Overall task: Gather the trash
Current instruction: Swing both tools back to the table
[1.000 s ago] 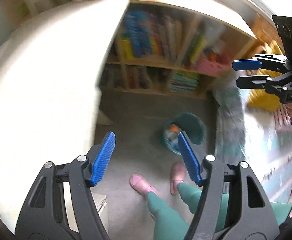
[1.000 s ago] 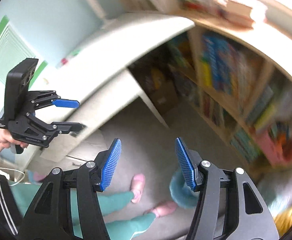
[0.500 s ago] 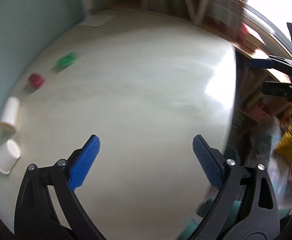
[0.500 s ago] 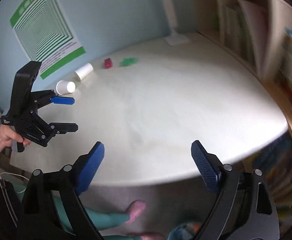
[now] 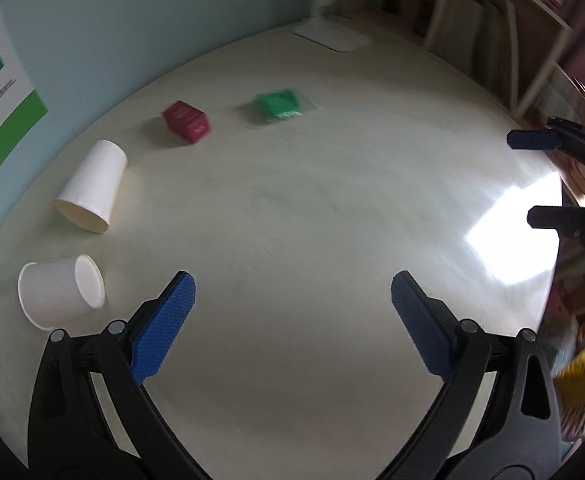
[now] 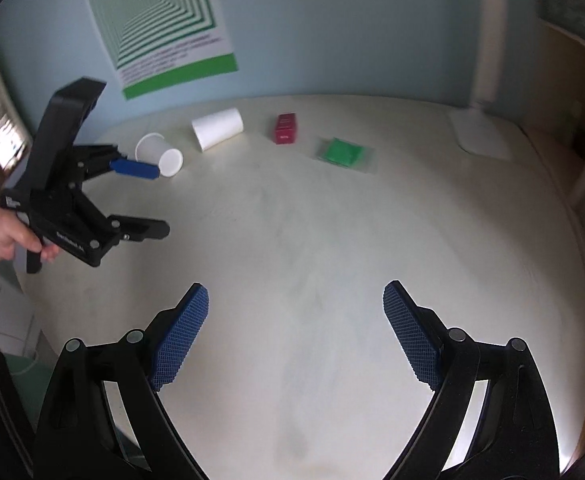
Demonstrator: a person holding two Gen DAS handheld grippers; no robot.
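I hold my left hand-held gripper (image 5: 292, 312) and right hand-held gripper (image 6: 296, 320) wide and empty over the tabletop (image 5: 312, 208), ready for the trash at upper left: two tipped paper cups (image 5: 90, 186), a red box (image 5: 185, 121), a green packet (image 5: 280, 105).

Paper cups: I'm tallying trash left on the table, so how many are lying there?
2. One paper cup lies on its side near the wall poster; the other lies tipped nearer the table's edge, by the left gripper. None seems hidden.
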